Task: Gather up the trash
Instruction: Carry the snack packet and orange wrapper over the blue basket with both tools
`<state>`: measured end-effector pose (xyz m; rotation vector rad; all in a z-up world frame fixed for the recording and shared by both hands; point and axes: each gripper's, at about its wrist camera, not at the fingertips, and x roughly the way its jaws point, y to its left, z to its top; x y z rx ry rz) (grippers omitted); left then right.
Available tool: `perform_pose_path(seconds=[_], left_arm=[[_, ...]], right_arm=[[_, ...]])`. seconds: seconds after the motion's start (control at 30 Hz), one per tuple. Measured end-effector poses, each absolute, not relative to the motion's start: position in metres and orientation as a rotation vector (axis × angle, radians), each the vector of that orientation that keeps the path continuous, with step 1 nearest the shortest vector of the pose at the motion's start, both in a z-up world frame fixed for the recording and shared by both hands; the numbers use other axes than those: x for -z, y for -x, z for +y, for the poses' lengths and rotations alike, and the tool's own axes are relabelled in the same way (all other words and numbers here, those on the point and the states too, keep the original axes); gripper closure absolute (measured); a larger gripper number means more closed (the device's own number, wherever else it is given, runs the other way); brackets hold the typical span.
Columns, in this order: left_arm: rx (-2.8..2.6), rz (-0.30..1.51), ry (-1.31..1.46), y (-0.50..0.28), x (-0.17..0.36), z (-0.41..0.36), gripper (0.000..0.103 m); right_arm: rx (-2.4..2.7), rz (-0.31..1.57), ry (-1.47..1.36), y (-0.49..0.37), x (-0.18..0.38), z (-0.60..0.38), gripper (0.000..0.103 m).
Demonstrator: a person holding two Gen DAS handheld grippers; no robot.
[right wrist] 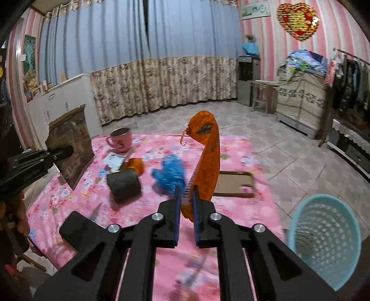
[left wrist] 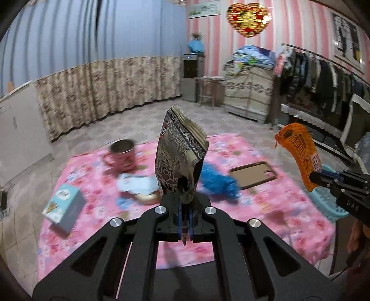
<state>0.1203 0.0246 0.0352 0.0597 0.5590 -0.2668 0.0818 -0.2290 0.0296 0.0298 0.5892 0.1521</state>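
Dim, even indoor light fills both wrist views, with no hard shadows and no glare on the pink cloth [left wrist: 266,208]. Motion blur smears the table's contents, notably the blue crumpled item [left wrist: 219,183] and the pale-blue basket [right wrist: 323,240] at 4 o'clock in the right view. Fisheye distortion bows the curtains [right wrist: 161,58] and striped walls toward the edges, and black vignetting cuts the corners. The heart ornament [left wrist: 248,18] at 1 o'clock shows scan-line shimmer.

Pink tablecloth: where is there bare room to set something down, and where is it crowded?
Bare cloth lies along the near edge of the table, and between the blue crumpled bag and cardboard tray. It is crowded around the pink mug, white wrapper and grey roll.
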Motion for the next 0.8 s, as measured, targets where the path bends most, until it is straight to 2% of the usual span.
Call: perform_pose_path(seconds=[0.47, 0.8], left_arm=[[0.508, 0.558, -0.087, -0.114, -0.032, -0.141, 0.101], [0.588, 0.582, -0.11, -0.117, -0.02, -0.207, 0.101]], right_arm=[[0.082, 0.608, -0.133, -0.04, -0.019, -0.372, 0.093], [0.166, 0.632, -0.166, -0.03, 0.0, -0.425, 0.093]])
